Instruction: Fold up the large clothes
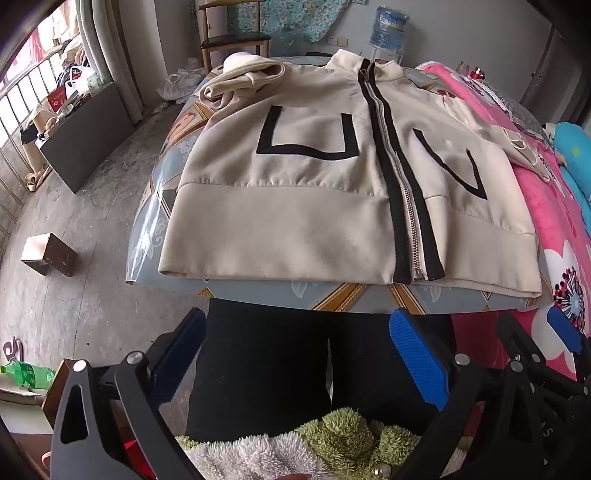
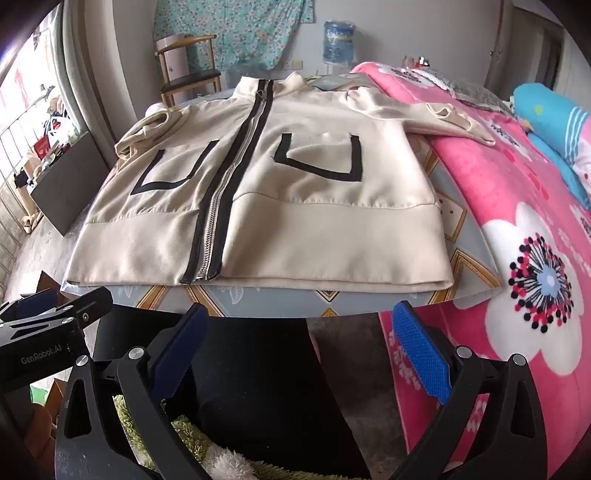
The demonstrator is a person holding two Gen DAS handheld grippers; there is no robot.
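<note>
Jacket (image 1: 314,206) first: cream, black-trimmed, zipped up, it lies flat and face up on your table (image 1: 258,291), hem towards you, collar at the far end. The table wears a patterned cloth of grey-blue and gold under clear plastic. One sleeve is bunched at the far left corner (image 1: 243,77); the other sleeve (image 2: 443,118) trails off onto the pink flowered blanket (image 2: 517,229) covering the bed just beside the table.

Your left gripper (image 1: 297,354) hangs short of the near table edge, jaws spread wide, nothing between them. Your right gripper (image 2: 299,354) does the same, wide apart and empty-handed, over your dark trousers.

Round the room: bare concrete floor (image 1: 92,206), a wooden chair (image 2: 188,66) past the far end, a blue water bottle (image 2: 338,42) against the wall, floral fabric (image 2: 236,29) hung behind. A small brown box (image 1: 50,254) sits on the floor to your left, with a green plastic bottle (image 1: 26,374) nearer you.
</note>
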